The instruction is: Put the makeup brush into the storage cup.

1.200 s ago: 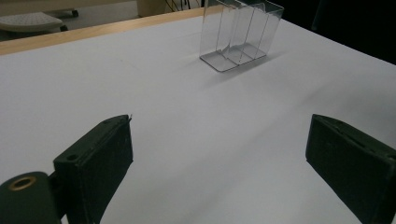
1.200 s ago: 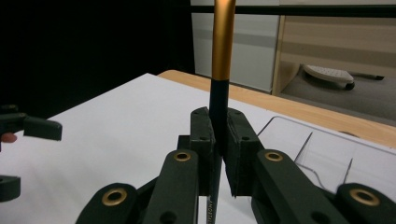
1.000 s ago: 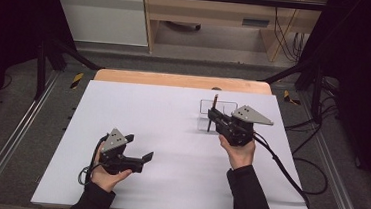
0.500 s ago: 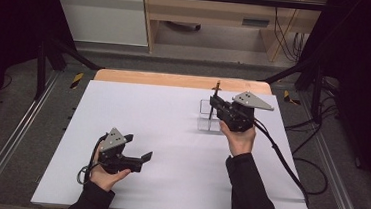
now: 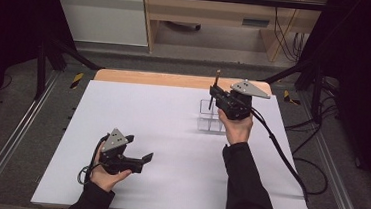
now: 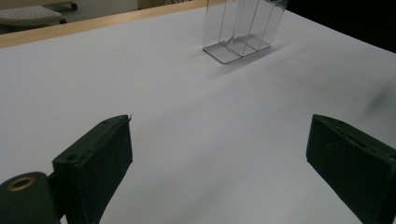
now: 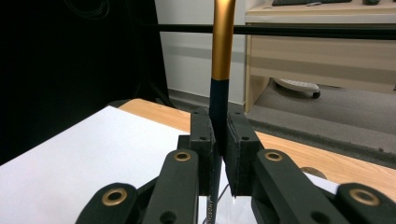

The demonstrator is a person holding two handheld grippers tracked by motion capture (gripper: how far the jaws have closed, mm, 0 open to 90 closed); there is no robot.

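**Inspector:** White sheet covers the table, with a strip of bare wooden edge showing along its far side. Take the clear plastic holder as the landmark. Where does it stand?

**Assistant:** Upright on the sheet, toward the far right part of it. In the left gripper view the holder shows thin transparent walls that divide it into compartments; how many, I cannot tell.

**Inspector:** Right gripper?

**Assistant:** The right gripper is raised above the holder's far side, held in the person's right hand. Its jaws are clenched on a slim pen.

**Inspector:** Describe the pen.

**Assistant:** In the right gripper view the pen stands upright between the pads, black where they pinch it and gold above. Its lower part drops below the jaws; the tip is too small to place against the holder.

**Inspector:** Left gripper?

**Assistant:** The left gripper sits well apart from the holder, on the near left side of it, low over the sheet in the left hand. Its jaws are spread wide, released, with bare sheet between them.
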